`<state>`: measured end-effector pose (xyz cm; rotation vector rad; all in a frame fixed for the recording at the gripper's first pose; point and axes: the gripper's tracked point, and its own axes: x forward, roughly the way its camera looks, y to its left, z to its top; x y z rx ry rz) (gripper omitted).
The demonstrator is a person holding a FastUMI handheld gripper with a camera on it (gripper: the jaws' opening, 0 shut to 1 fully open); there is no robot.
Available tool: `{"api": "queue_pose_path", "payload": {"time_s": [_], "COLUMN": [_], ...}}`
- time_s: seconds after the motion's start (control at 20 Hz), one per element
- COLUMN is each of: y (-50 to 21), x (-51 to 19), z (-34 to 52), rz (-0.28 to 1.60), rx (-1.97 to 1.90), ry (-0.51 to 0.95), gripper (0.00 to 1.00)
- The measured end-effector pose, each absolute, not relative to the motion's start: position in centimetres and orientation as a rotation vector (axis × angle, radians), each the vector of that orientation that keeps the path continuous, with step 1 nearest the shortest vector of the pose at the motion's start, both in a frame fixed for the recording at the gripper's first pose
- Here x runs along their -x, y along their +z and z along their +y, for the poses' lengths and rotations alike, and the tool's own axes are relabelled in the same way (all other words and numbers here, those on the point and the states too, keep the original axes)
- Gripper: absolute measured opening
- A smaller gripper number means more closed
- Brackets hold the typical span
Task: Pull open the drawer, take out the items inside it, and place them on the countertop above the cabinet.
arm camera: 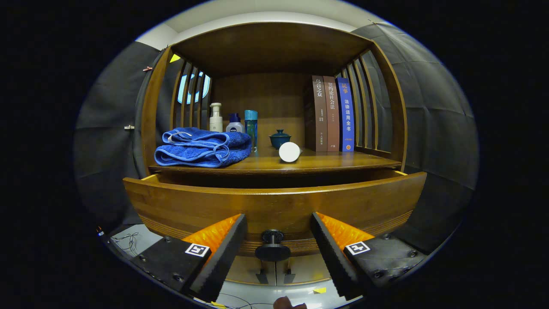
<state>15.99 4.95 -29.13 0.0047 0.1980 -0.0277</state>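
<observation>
My fingers (279,240) stand apart either side of the drawer (274,206) knob (272,245), not touching; I judge the knob small, rigid, the right grip point.

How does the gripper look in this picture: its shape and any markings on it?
The gripper has two wedge-shaped fingers with ridged, saw-toothed inner faces, mounted on bolted blocks. Each block carries a small square black-and-white tag. The fingers are open, either side of the drawer knob.
</observation>
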Motion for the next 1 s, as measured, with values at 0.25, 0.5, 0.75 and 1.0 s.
{"api": "queue_pose_path", "payload": {"time_s": [0.25,0.5,0.75,1.0], "y": [-29.3,-29.4,-29.6,-29.0], "x": [-17.9,-19.7,-21.1,-21.0], "z": [4.9,5.0,5.0,5.3], "rz": [0.201,0.205,0.204,0.201], "rx": [0.008,0.023,0.038,0.064], "ry": [-0.028,-0.03,-0.044,-0.037], "gripper": [0.99,0.99,1.0,0.99]}}
